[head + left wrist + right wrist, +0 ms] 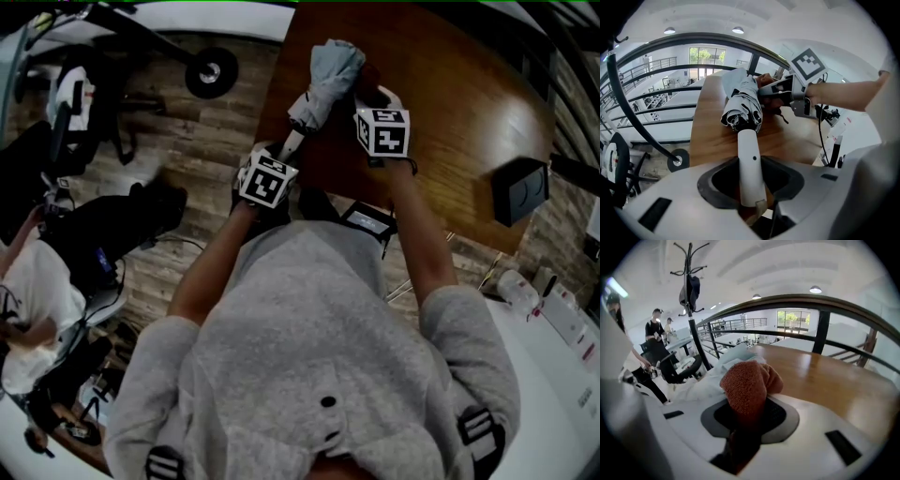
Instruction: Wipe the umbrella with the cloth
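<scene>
Fingers of the left gripper [751, 194] pinch the white handle [749, 154] of the folded grey umbrella [742, 104], which points away from the person over the wooden surface [710, 131]. Right gripper [743, 425] fingers clamp the rust-coloured cloth [749, 383], held against the umbrella's canopy [736, 354].

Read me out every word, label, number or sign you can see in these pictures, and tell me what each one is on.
No text can be read in any view.
One marker cube and the other marker cube: black-and-white square patterns only, no letters or numbers.
White items at the right edge of the head view: small red marks, too blurred to read.
Black box on the wooden table: no legible print.
</scene>
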Demonstrator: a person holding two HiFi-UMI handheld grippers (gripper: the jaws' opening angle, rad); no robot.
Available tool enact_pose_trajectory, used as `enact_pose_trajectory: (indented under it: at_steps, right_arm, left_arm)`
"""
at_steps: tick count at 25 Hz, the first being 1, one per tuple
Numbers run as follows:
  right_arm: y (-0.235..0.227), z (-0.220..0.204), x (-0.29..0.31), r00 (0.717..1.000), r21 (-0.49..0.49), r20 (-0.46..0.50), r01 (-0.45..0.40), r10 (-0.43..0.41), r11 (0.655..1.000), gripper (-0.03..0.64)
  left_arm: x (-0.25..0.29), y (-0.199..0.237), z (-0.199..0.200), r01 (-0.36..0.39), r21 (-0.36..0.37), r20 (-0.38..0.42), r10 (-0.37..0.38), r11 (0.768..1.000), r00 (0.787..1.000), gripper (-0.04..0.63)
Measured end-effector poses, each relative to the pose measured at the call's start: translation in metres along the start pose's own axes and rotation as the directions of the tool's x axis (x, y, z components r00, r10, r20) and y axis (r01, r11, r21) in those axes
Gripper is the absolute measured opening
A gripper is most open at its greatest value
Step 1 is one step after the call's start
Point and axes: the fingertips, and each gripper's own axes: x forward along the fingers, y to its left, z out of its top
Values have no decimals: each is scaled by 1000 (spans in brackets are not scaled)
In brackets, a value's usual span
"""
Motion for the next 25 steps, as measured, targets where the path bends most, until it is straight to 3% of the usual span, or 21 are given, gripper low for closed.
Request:
enact_pose_trajectory:
  at_steps: [2,5,12,17,19,25]
  right_arm:
    - [25,-11,-3,997,30,20,-76,76,997,107]
    - [63,-24,-11,985,-17,25,-171,171,985,108]
    - [112,-18,-41,961,-117,16,-271,275,955,109]
    - [173,1,-54,901,-275,-13,-420,433,865,109]
    - [180,10,-46,905,-327,-35,-411,424,851,109]
    - [125,46,-12,963,-389,-28,-259,270,884,110]
  left_arm:
    - [-1,2,0,0,-4,-1,0,1000,1000,156]
    - [0,0,0,11,-16,-5,-11,1000,1000,156]
    - [-2,-3,3,29,-35,7,-29,999,1000,156]
    - [-2,0,0,22,-18,12,-21,1000,1000,156]
    - [-3,2,0,16,-19,17,-16,1000,1000,156]
    - [-5,3,3,14,-16,37,-14,1000,999,156]
